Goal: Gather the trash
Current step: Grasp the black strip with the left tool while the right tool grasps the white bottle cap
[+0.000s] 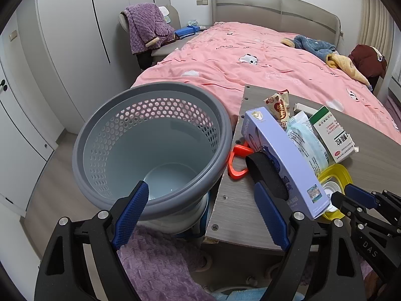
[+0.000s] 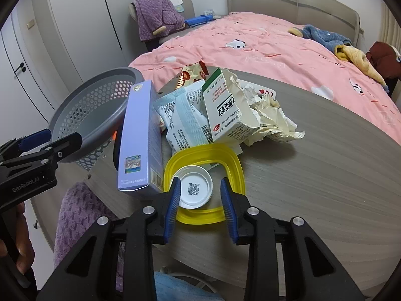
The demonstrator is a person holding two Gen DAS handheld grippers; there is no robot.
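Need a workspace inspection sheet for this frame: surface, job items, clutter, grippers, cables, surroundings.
Surface: grey wood-grain table, trash piled toward its left end.
Job's things: grey perforated basket beside the table edge, nothing seen inside; purple box; white cap within the yellow lid ring; mask packet; torn medicine carton; crumpled paper; snack wrapper.
Clutter: orange plastic piece by the box.
Grippers: left gripper open, one finger over the basket rim, one against the purple box; right gripper open, jaws either side of the cap.
Cables: nothing seen.
Surroundings: pink bed, wardrobe, chair with purple garment.
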